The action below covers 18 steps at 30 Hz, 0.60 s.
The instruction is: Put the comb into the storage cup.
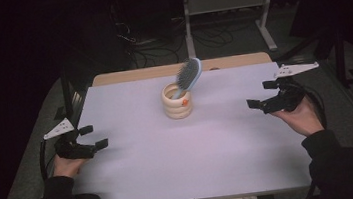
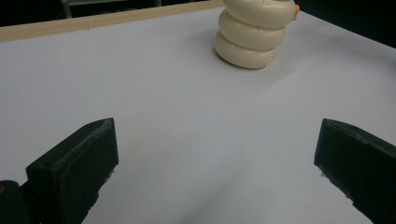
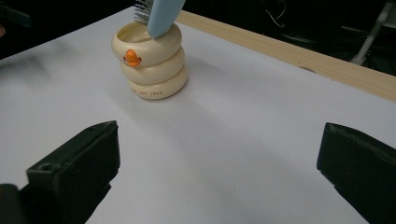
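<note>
A cream ringed cup (image 1: 177, 101) with an orange duck bill stands near the middle back of the white table (image 1: 195, 147). A light blue hairbrush (image 1: 188, 75) stands in it, bristle head up, leaning right. My left gripper (image 1: 93, 138) rests at the table's left edge, open, nothing between its jaws. My right gripper (image 1: 259, 94) is held at the right side, open and empty too. From the left gripper view, the cup (image 2: 252, 35) is far ahead. The right gripper view has the cup (image 3: 150, 63) and the brush handle (image 3: 163, 16) ahead to the left.
A wooden strip (image 1: 181, 69) runs along the table's back edge. Behind it, in the dark, are a white frame with legs (image 1: 226, 3) and loose cables (image 1: 153, 46) on the floor. The person's sleeves (image 1: 338, 166) come in at the bottom corners.
</note>
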Motion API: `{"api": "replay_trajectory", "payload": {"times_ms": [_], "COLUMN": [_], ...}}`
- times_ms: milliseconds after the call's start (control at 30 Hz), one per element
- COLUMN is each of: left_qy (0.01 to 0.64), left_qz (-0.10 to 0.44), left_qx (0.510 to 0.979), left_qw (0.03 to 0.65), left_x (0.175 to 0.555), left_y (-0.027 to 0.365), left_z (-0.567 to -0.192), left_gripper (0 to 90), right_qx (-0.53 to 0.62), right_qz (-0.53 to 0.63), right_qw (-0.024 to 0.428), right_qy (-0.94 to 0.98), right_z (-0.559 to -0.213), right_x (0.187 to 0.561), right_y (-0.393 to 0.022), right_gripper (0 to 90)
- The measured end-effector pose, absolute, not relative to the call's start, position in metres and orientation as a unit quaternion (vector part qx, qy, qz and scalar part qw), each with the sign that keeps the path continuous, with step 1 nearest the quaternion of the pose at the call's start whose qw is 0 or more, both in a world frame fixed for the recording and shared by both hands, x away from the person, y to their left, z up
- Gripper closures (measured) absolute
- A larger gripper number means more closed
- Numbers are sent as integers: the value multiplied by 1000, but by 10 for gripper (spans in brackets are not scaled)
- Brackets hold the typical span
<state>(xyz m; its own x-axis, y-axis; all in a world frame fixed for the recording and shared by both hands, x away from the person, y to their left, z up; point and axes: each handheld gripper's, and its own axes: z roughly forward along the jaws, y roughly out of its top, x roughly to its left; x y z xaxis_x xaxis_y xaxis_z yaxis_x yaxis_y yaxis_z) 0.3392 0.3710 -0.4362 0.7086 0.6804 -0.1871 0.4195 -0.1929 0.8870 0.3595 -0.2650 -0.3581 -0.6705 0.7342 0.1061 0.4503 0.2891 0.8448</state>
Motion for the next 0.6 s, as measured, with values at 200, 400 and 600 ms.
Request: {"api": "replay_trajectory", "payload": {"times_ms": [200,400,600], "left_qy": [360,359,360], "left_qz": [136,135,135], "left_qx": [757,757,755], "left_qw": [528,529,531], "left_x": [338,338,338], "left_y": [372,372,372], "left_z": [-434,-434,-434], "left_gripper": [0,0,0], "right_qx": [380,382,388], "right_qz": [464,464,462], "right_qw": [152,150,157], "right_qy": [785,785,782], "right_z": [-364,-374,-387], "right_x": [352,343,335], "right_y": [-270,-273,-275], "right_gripper": [0,0,0]}}
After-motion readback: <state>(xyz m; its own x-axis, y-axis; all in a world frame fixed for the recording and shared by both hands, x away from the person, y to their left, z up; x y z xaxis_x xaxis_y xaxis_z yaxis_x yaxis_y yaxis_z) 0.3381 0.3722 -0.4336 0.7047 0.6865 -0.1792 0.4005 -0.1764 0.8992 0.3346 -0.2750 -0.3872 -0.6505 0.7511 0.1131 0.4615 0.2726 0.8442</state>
